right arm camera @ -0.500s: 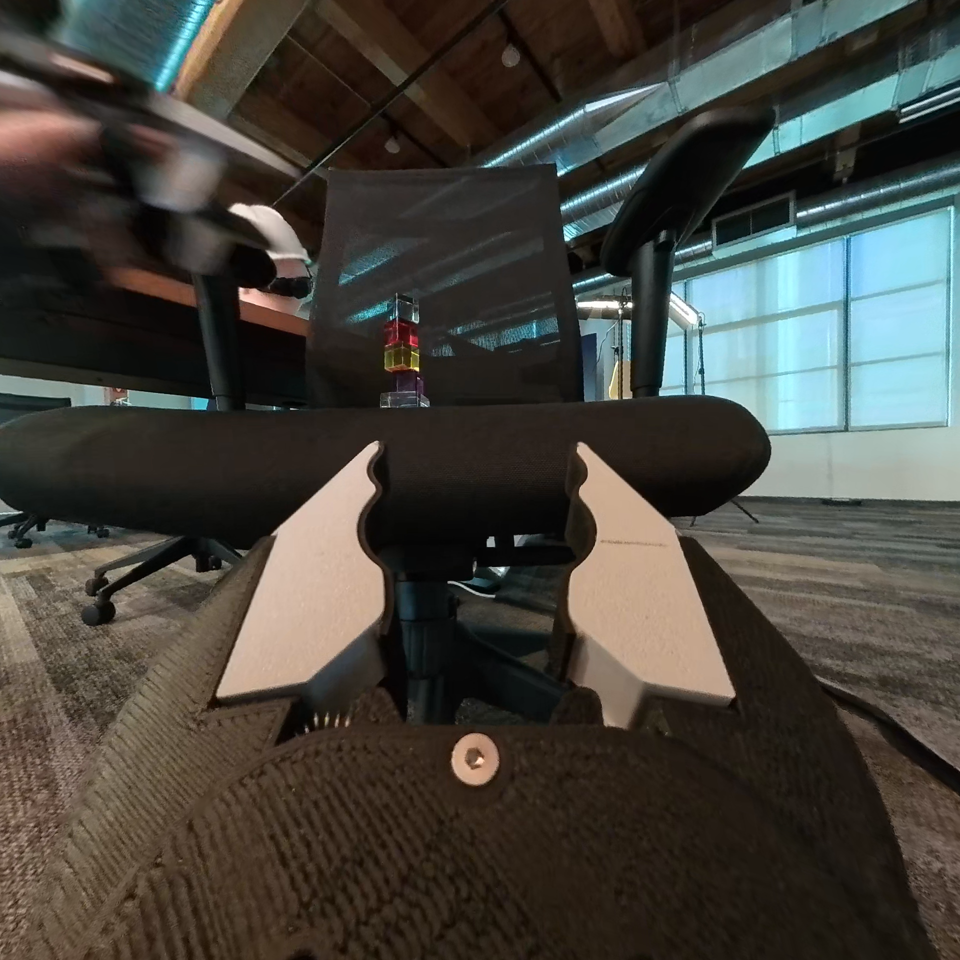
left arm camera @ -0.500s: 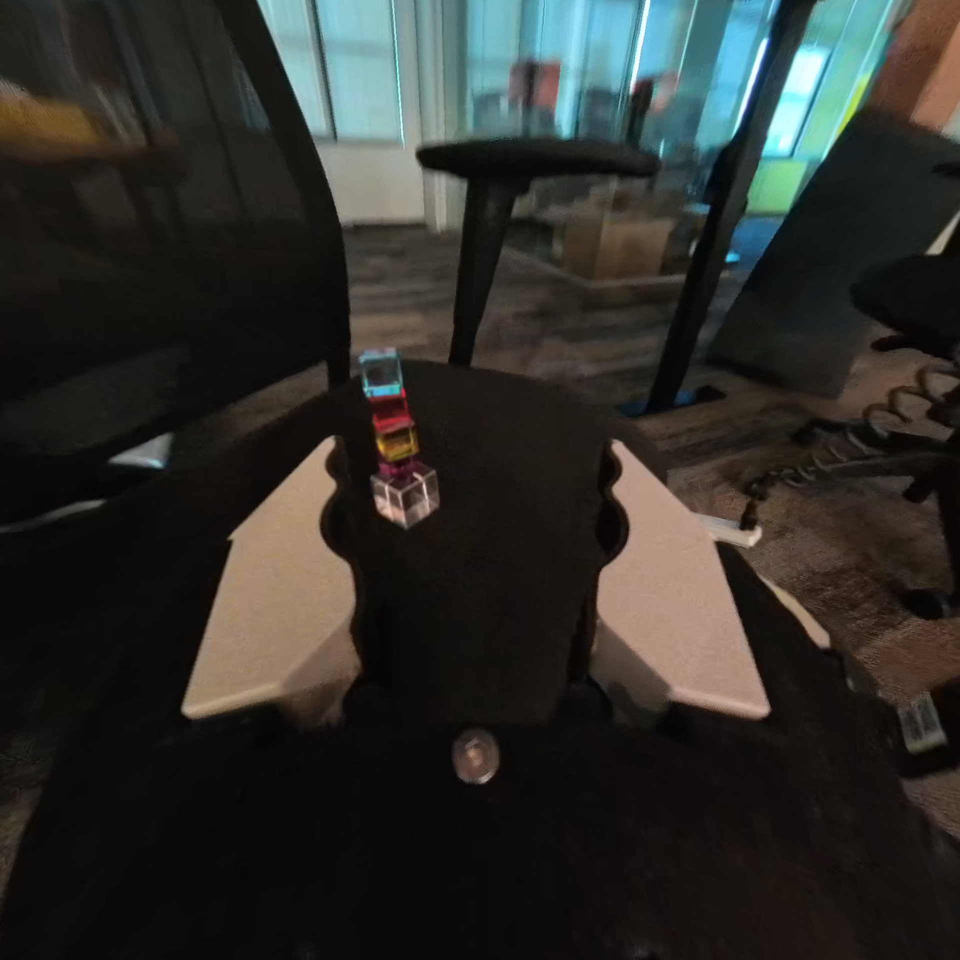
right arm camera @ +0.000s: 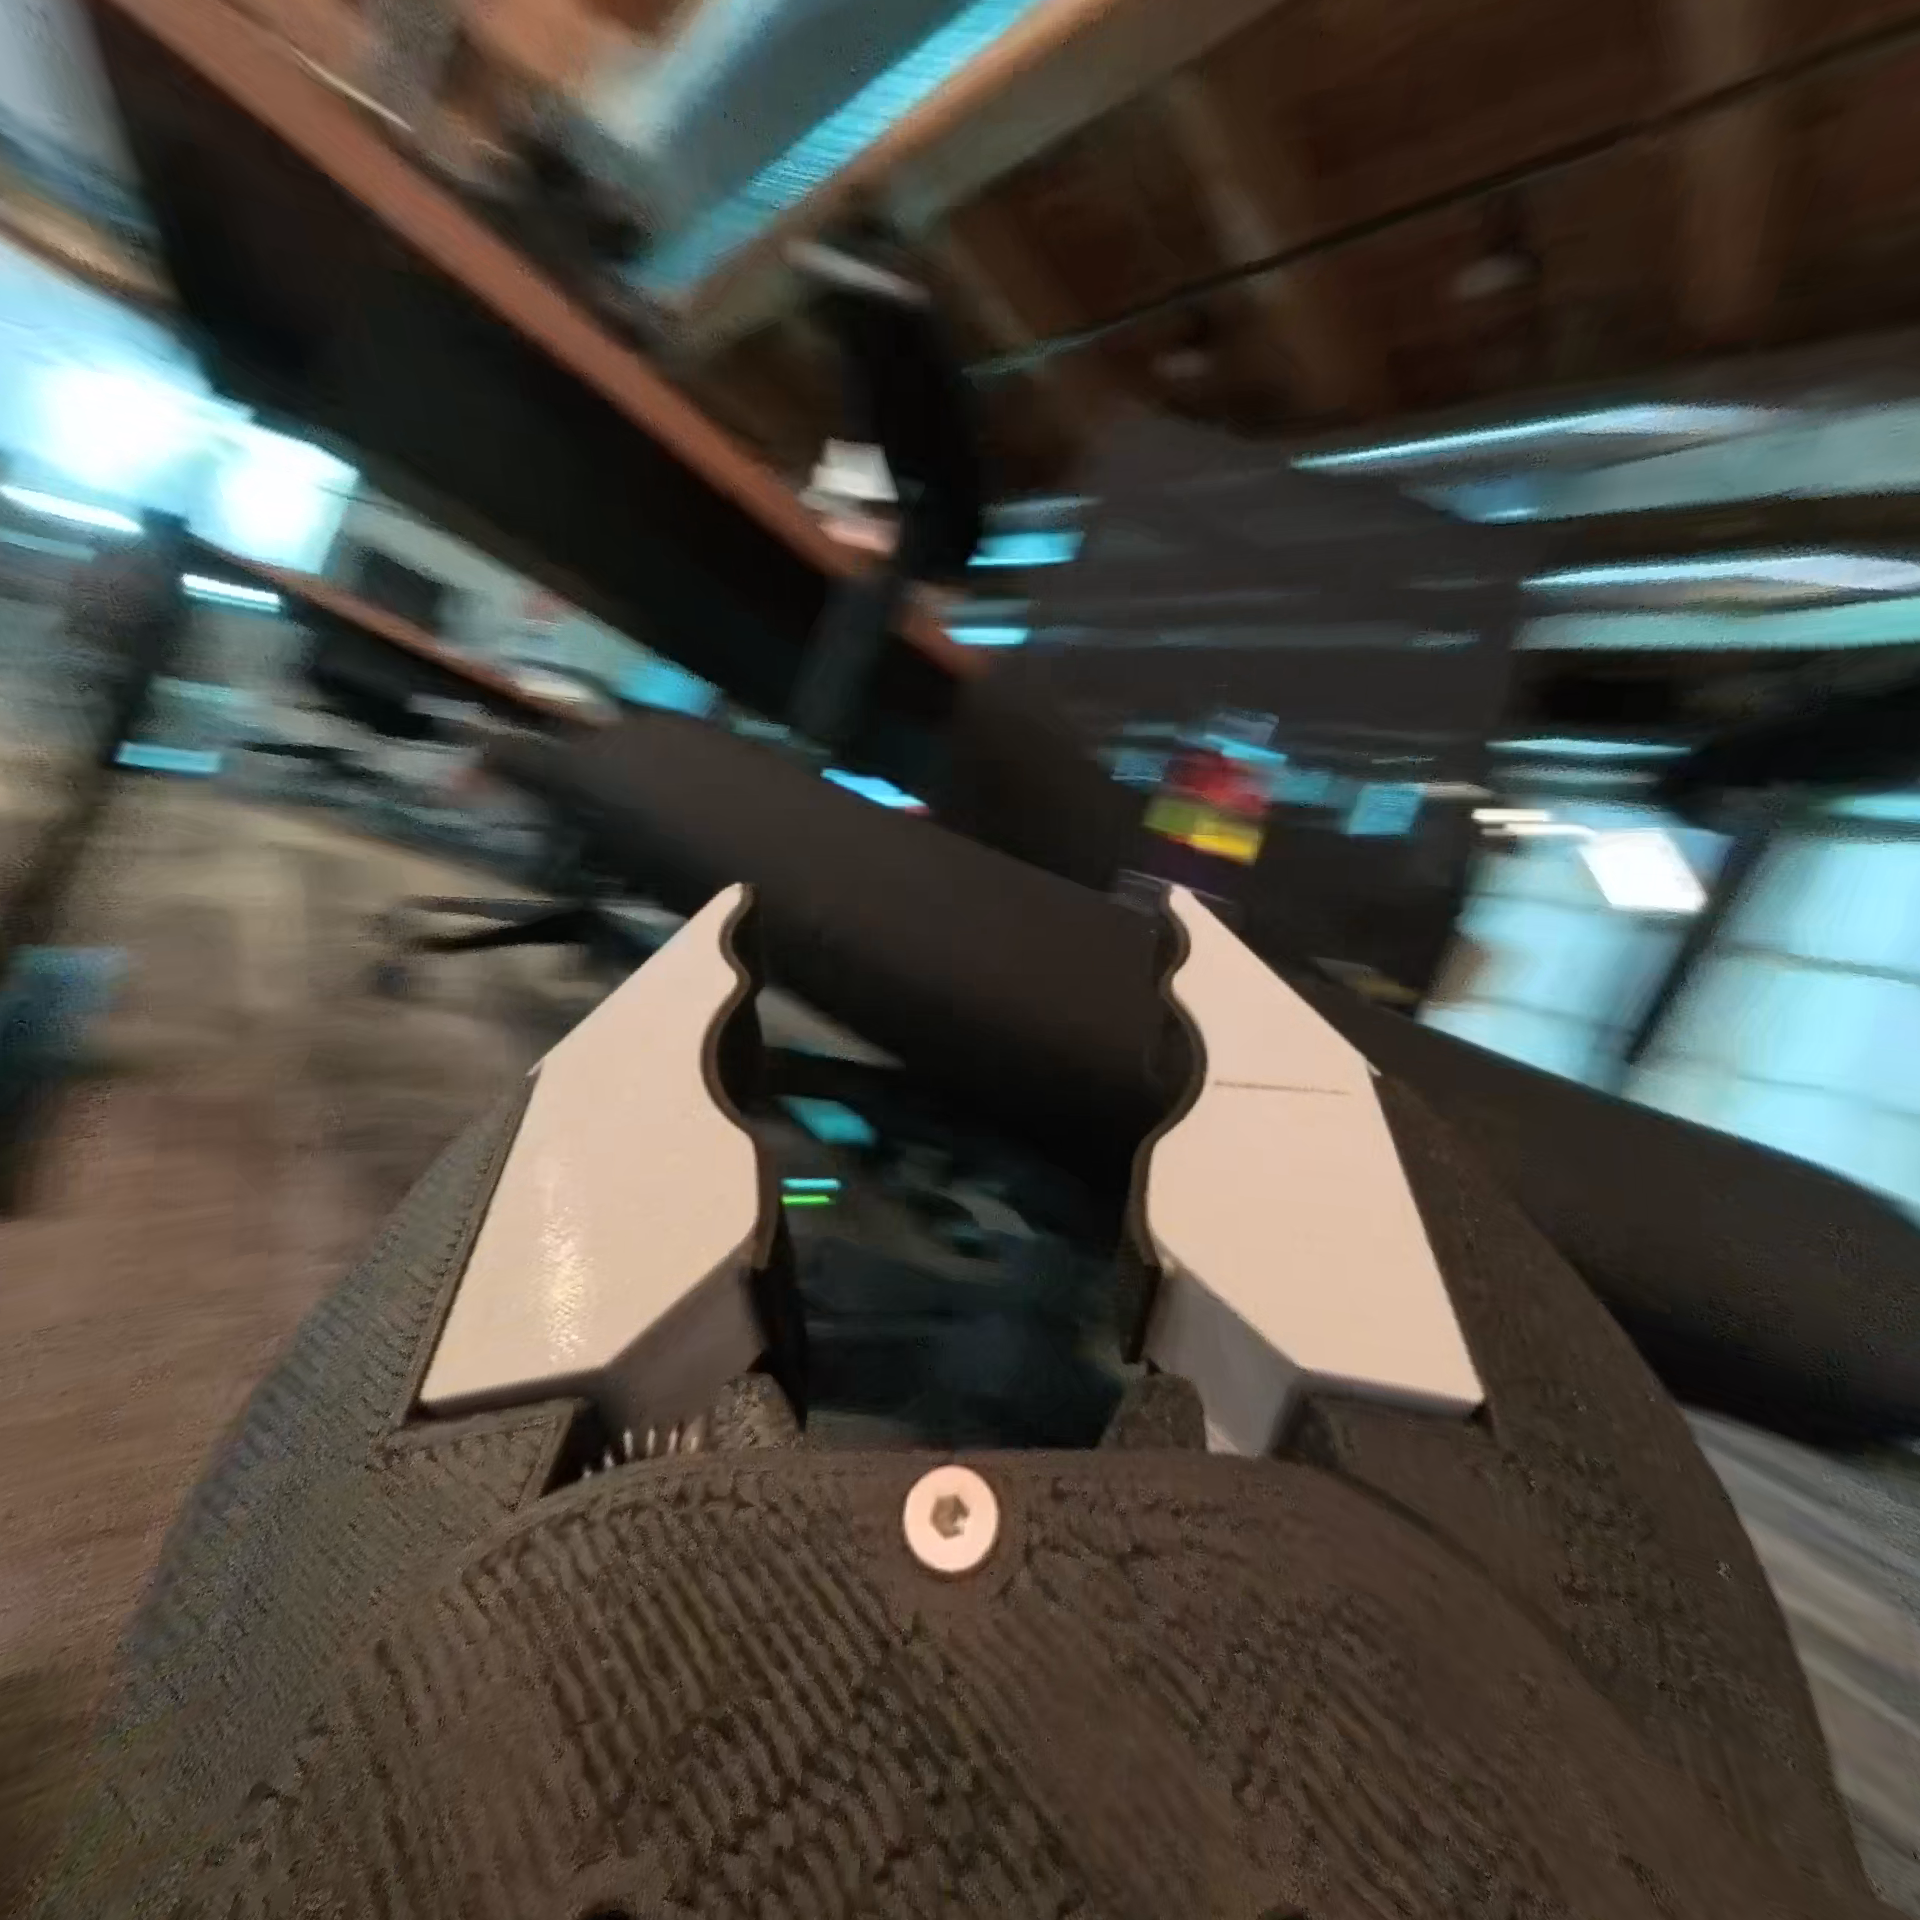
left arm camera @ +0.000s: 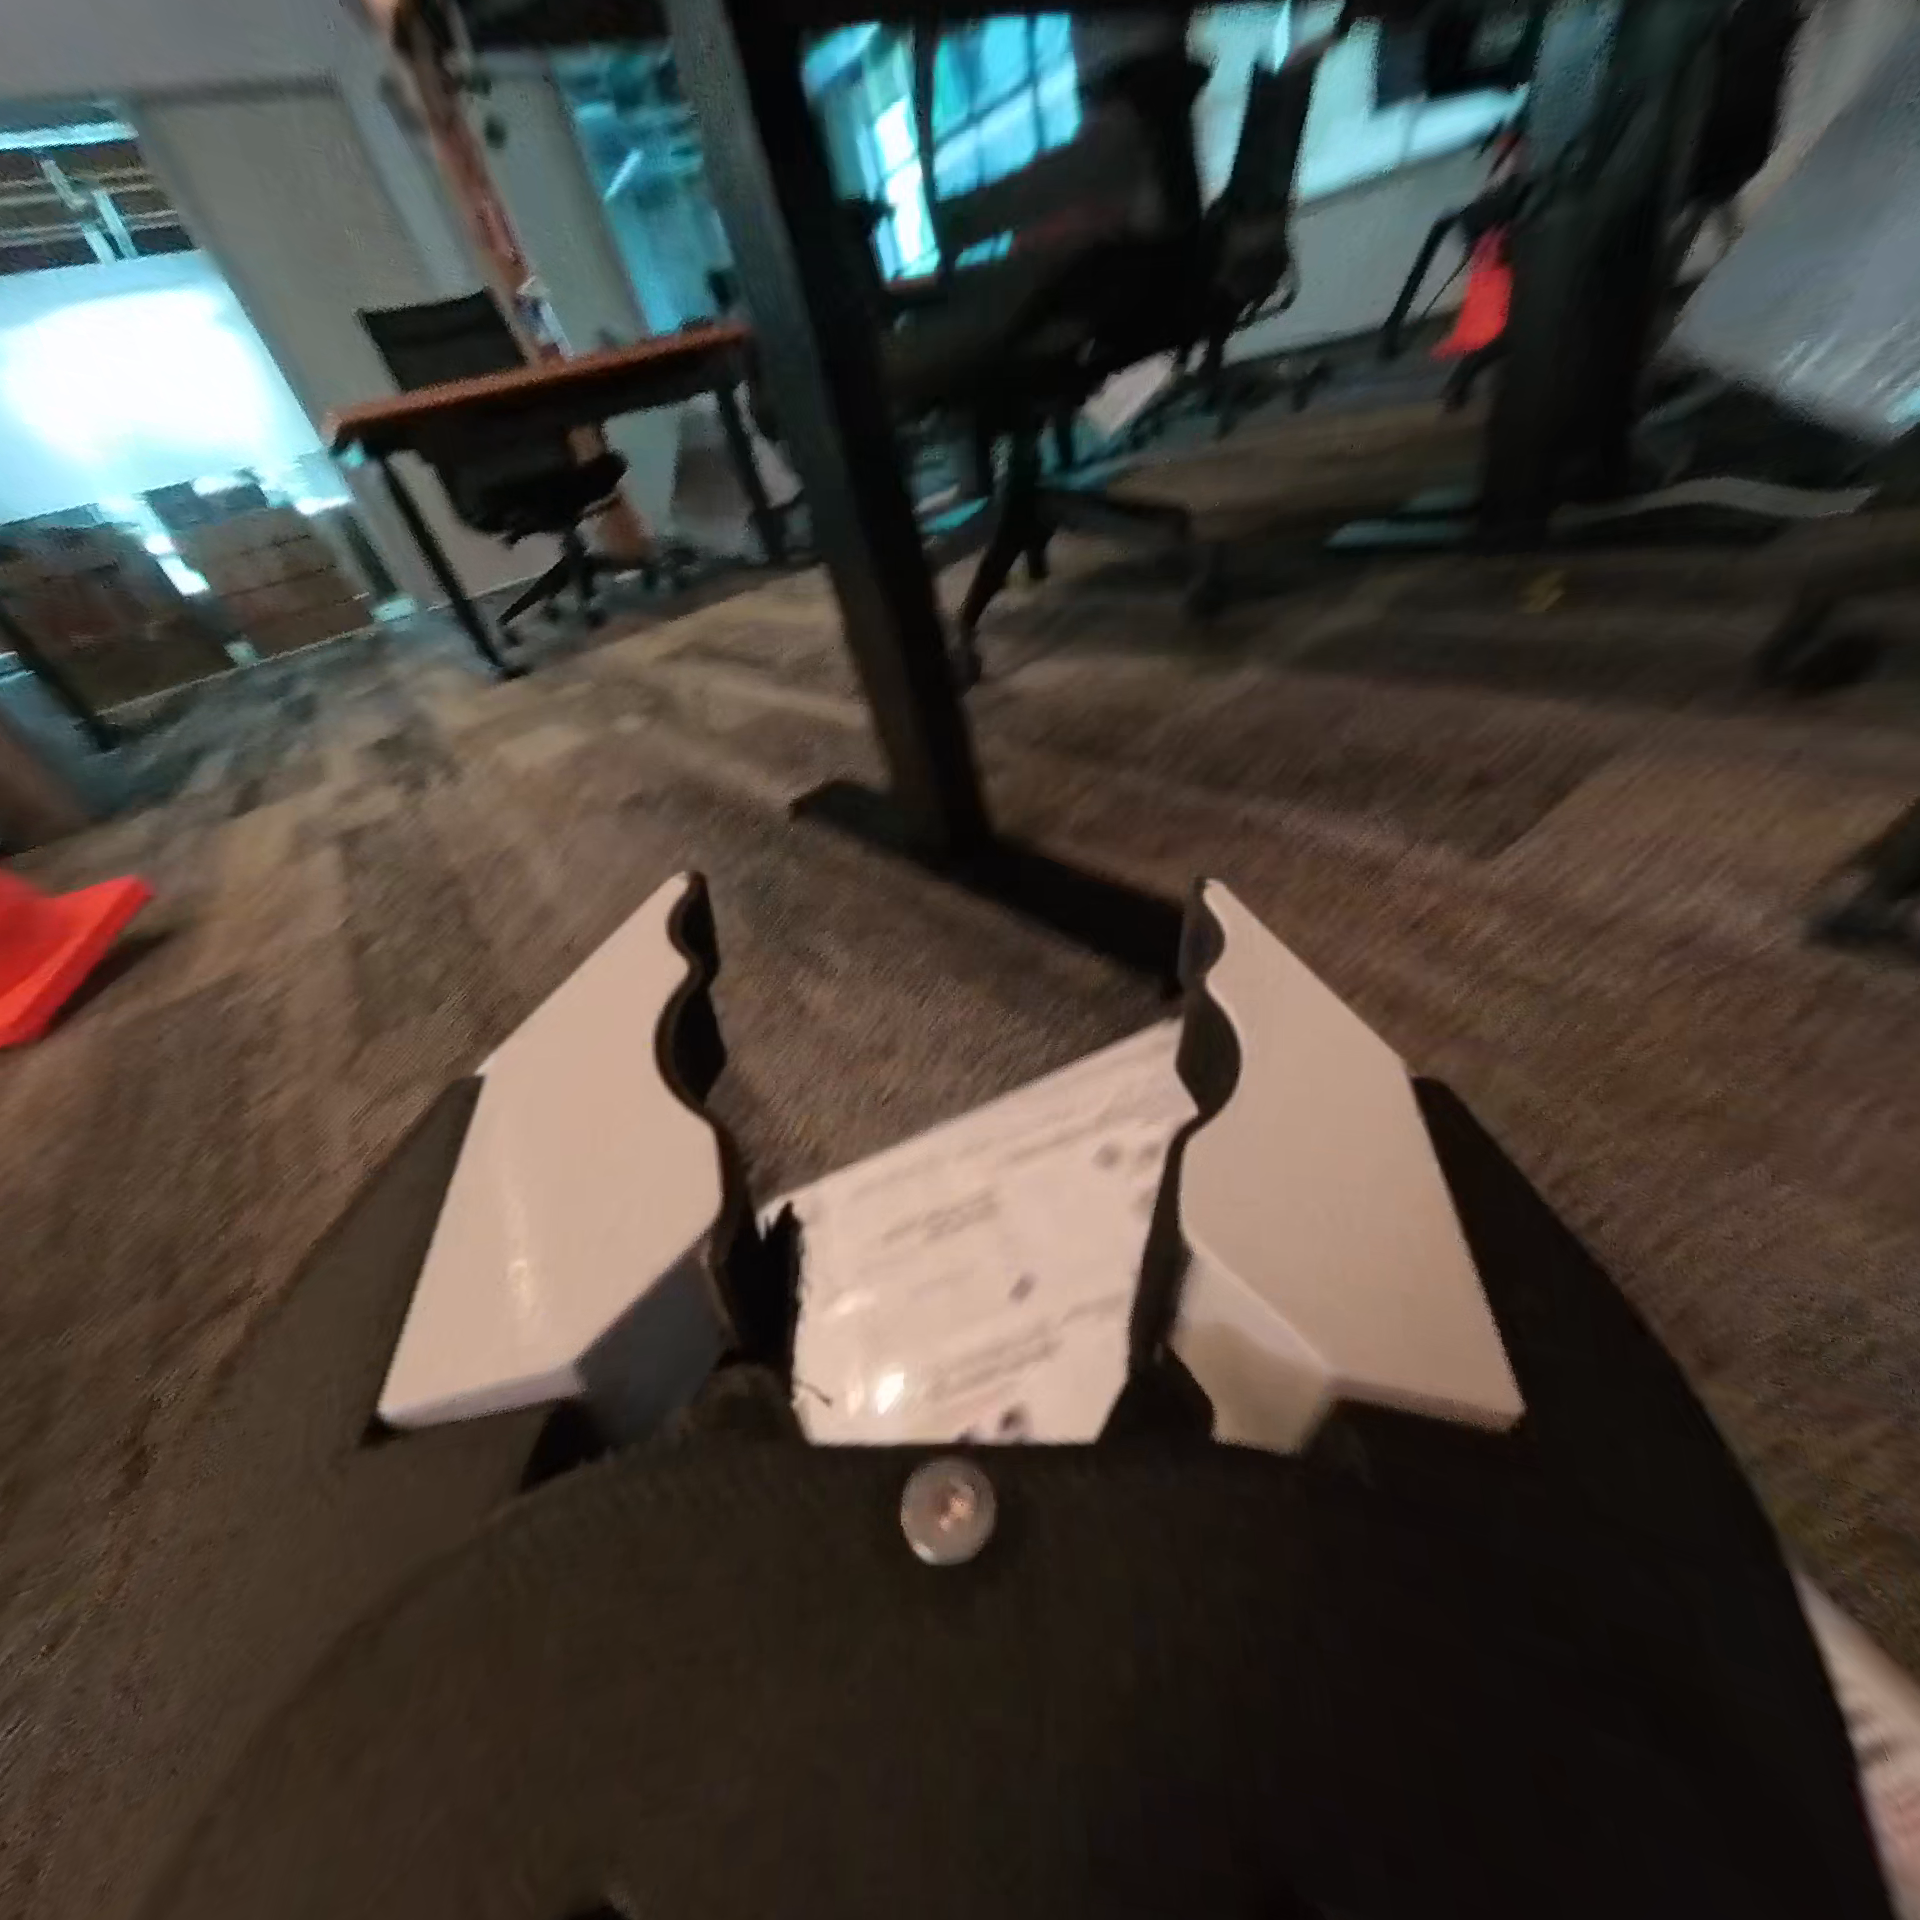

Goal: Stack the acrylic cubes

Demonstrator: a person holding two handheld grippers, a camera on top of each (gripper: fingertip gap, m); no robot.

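My left gripper [left arm camera: 945, 914] is open and empty, low over the grey carpet [left arm camera: 416, 987]. A white sheet-like thing with print [left arm camera: 987, 1278] lies on the floor under its jaws, between the fingers near their base; nothing presses on it. My right gripper [right arm camera: 956, 914] is open and empty, pointing at the black seat of an office chair [right arm camera: 914, 914]. A blurred stack of coloured cubes [right arm camera: 1205, 810], red over yellow, stands on that seat beyond the right fingertip. The right wrist view is heavily blurred.
A black desk leg with a flat foot [left arm camera: 883, 665] stands just ahead of the left gripper. An orange thing [left arm camera: 52, 956] lies on the carpet at the left. Desks and office chairs [left arm camera: 509, 457] stand farther back. A wooden desk edge [right arm camera: 540, 312] runs above the right gripper. The tips of one gripper are about 60 cm away from the tips of the other.
The left gripper has swung away from the chair seat and cube stack down toward the carpet and desk leg. The right gripper has tilted and moved; the stack now shows to the upper right.
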